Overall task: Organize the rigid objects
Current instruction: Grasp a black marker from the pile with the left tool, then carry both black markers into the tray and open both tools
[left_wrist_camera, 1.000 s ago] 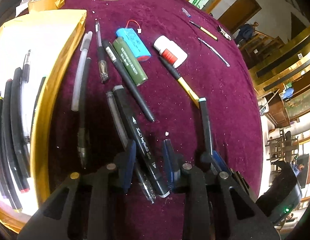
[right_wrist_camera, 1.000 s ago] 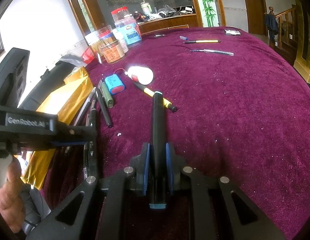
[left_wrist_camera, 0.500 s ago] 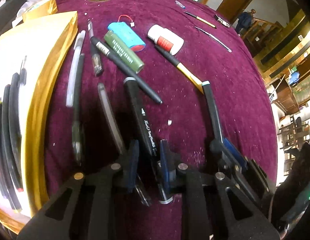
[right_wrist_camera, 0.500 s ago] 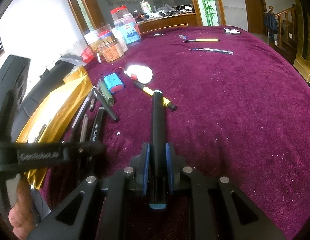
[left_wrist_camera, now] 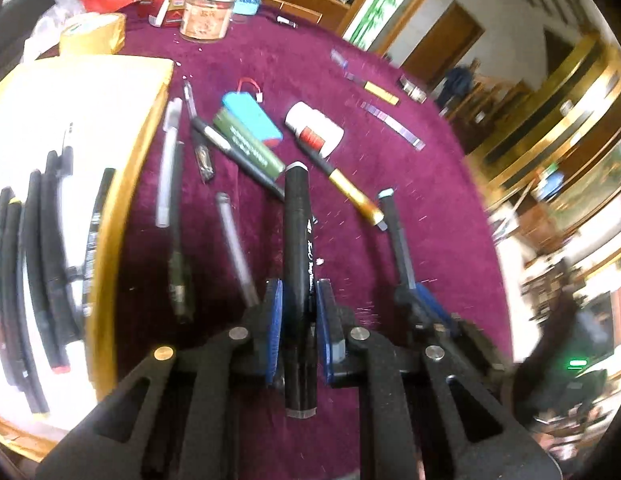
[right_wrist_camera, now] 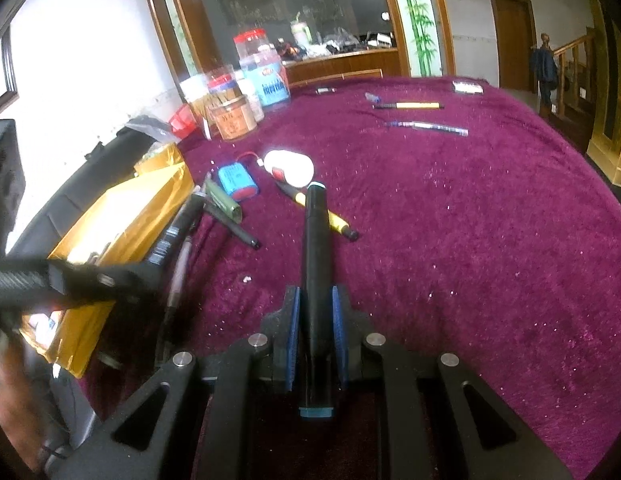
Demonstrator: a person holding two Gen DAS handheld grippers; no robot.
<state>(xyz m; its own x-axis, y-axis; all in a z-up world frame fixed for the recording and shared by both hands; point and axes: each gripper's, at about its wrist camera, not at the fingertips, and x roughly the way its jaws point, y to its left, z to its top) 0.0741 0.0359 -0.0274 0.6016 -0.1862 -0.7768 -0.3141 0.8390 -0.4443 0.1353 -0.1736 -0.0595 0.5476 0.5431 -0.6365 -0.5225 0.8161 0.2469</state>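
Black marker with white end caps and white script lettering sits clamped between the blue pads of the left gripper, whose jaws have just been closing onto the barrel. Marker points away from the camera, raised off the cloth. Lettering too blurred to read in full.

Second black marker with a teal end cap is pinched in the right gripper, pads pressed on both sides of the barrel, tip over the cloth.

Just left, a shallow gold-rimmed box with a white floor holds a row of black markers lying side by side. Beside the box on the cloth: loose pens, a green cylinder with printed text touching a blue battery pack with red wire, a white bottle with a red label, and a black-and-yellow pen.

Farther back: a clear jar with an orange label, a blue-labelled jar, a roll of tan tape. Label writing illegible.

Surface is a round table under crimson plush cloth. Room has wooden doors, a bamboo-print panel and a wooden stair rail.
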